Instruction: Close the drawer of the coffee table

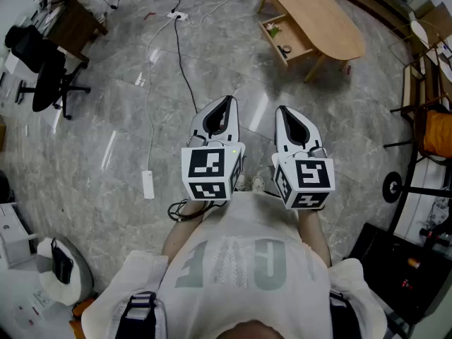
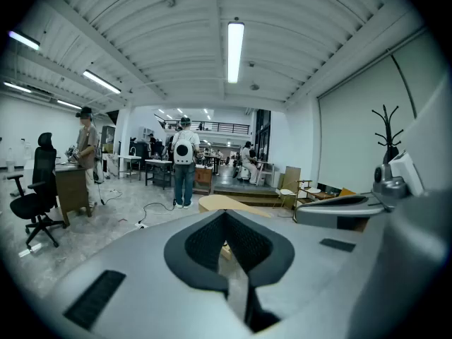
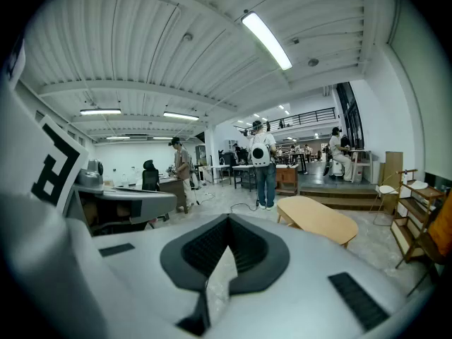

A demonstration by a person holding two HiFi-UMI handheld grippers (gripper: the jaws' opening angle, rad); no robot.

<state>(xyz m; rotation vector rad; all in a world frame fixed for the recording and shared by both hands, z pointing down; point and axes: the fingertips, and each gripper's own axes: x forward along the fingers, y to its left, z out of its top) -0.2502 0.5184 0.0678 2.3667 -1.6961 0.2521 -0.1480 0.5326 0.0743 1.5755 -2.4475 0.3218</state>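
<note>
Drawer (image 1: 295,39) of the low desk (image 1: 318,16) stands open, well ahead. We carry left claw (image 1: 227,101) and right claw (image 1: 282,110) closed, empty, since approach comes first.

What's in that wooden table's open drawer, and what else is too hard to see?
- Head view: the bits in the open drawer of the coffee table are too small to name.
- Head view: the table's far end is cut off by the top edge.
- Left gripper view: the left gripper, jaws shut, hides the drawer with its own body; only a strip of tabletop shows.
</note>
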